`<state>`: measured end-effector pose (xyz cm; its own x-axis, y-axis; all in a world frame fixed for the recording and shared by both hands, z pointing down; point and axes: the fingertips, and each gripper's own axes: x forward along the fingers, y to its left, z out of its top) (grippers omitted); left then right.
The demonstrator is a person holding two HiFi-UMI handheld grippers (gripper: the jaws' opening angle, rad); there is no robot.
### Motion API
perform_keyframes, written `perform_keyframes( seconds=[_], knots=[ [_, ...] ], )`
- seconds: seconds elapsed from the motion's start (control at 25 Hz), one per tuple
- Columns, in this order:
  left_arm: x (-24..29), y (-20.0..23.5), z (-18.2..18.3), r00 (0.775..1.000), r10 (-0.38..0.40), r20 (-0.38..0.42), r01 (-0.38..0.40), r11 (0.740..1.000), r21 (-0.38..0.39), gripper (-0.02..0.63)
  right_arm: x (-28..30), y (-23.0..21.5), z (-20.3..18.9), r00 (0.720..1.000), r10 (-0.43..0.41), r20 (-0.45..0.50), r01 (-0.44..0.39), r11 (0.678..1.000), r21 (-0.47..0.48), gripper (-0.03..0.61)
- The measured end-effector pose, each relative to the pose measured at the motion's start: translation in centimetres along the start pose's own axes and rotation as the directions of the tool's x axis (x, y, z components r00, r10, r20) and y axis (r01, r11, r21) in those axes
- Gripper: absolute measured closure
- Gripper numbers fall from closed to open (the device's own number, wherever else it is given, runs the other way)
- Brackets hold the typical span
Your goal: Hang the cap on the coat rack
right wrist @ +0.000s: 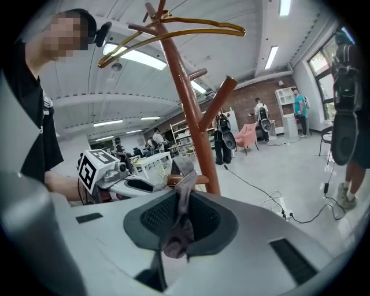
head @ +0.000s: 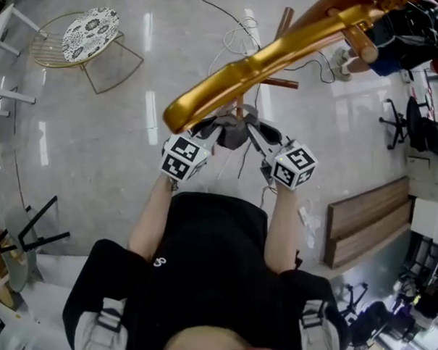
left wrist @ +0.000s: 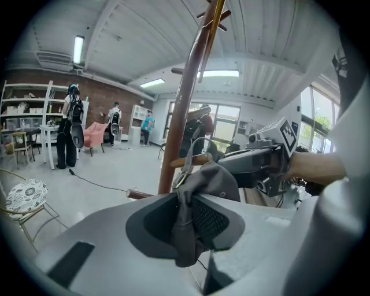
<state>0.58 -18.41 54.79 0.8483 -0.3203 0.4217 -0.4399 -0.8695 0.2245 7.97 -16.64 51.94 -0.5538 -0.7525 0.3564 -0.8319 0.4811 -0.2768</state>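
two hand-held grippers share one cap (head: 234, 134) at the coat rack (left wrist: 184, 98)
the left hand-held gripper (left wrist: 185, 225) and right hand-held gripper (right wrist: 179, 228) are each clamped on the dark grey cap's fabric, holding it between them, right at a short peg (left wrist: 196, 160) on the brown pole.

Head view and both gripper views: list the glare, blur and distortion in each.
Head view: light streaks glare off the glossy floor; the golden hanger, near the lens, looks soft. Left gripper view: fisheye, black corners, the coat rack pole bows slightly; the ceiling tube light flares. Right gripper view: same fisheye vignette; a mosaic patch was added afterwards.
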Motion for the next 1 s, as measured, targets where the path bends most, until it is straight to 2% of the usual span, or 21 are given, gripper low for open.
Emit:
perform_keyframes(
  seconds=[0.24, 0.36, 0.56, 0.8, 0.92, 1.0],
  knots=[
    [2.6, -0.4, -0.1, 0.999, -0.028, -0.037, 0.027, 0.999, -0.021, 0.546, -0.3, -2.7, -0.5, 0.995, -0.073, -0.066, 0.070, 0.997, -0.037, 0.535],
    [3.5, 0.7, -0.1, 0.998, 0.012, -0.065, -0.012, 1.000, 0.002, 0.546, 0.4, -3.9, -0.4, 0.994, -0.085, -0.065, 0.084, 0.996, -0.022, 0.535],
    [4.7, 2.8, -1.7, 0.988, 0.077, -0.133, -0.079, 0.997, -0.008, 0.546, 2.6, -5.2, -1.4, 0.991, -0.088, -0.105, 0.089, 0.996, 0.002, 0.535],
    [5.9, 3.9, -2.8, 0.979, 0.113, -0.170, -0.117, 0.993, -0.017, 0.533, 4.6, -6.3, -3.1, 0.985, -0.105, -0.134, 0.112, 0.993, 0.047, 0.532],
    [6.5, 4.1, -3.6, 0.976, 0.114, -0.186, -0.122, 0.992, -0.033, 0.498, 5.2, -6.6, -3.4, 0.986, -0.122, -0.112, 0.129, 0.990, 0.061, 0.512],
    [6.4, 4.0, -4.0, 0.973, 0.125, -0.194, -0.136, 0.990, -0.045, 0.484, 5.0, -6.8, -3.5, 0.987, -0.128, -0.096, 0.135, 0.988, 0.075, 0.477]
  ],
)
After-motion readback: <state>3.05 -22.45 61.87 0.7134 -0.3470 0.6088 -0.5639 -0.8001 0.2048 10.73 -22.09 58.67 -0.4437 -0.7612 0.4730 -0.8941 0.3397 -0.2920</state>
